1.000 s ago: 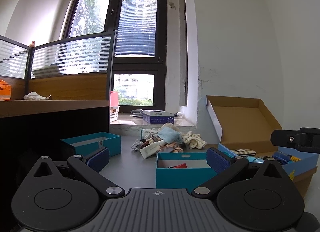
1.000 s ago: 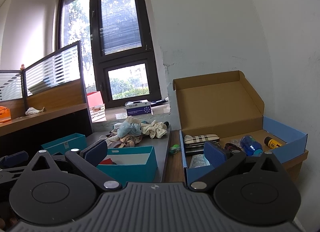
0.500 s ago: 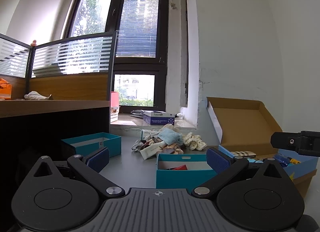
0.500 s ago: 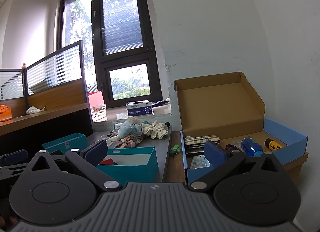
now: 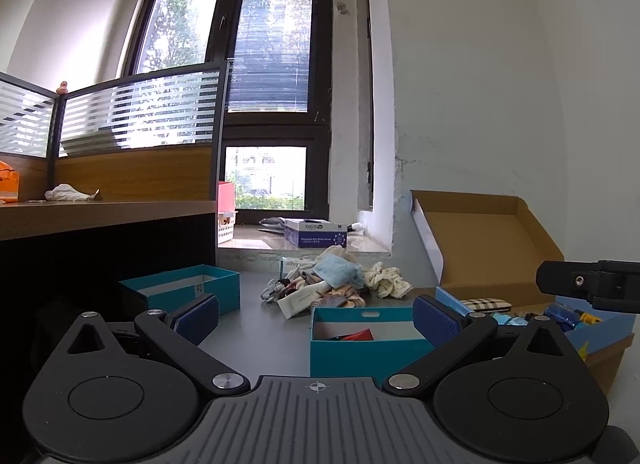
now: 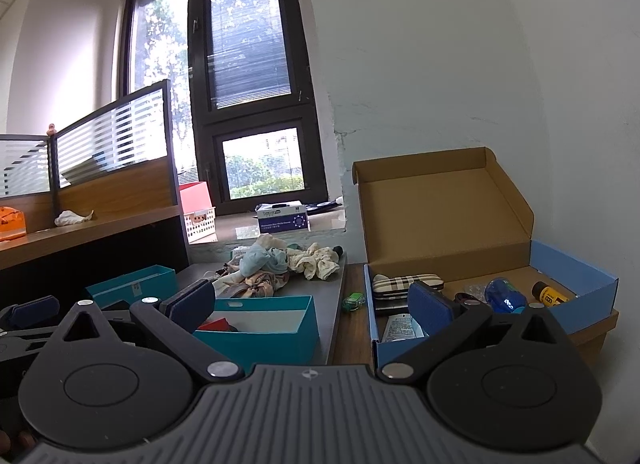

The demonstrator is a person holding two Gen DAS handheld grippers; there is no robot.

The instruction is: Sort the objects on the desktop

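Tongs [image 5: 316, 314] wide; ribbed blue pads [image 5: 198, 318].

Office, cubicle-style. Cues: wood-panel desk partition [image 5: 132, 172] with a frosted striped glass top, wood-look shelf-height worktop [image 5: 100, 214] next to it, grey worktop [image 6: 264, 288] in front. Tall dark-framed window [image 5: 272, 76] with slatted blinds, trees outside. Plain white walls, cracked plaster beside the window frame. On the stone sill: box of disposable gloves [image 5: 316, 233] and a white perforated basket [image 6: 199, 222]. Desk clutter fits too: teal storage boxes [image 6: 260, 328], open cardboard mailer box [image 6: 448, 224] with small items inside, a pile of cloth bits [image 5: 332, 284].
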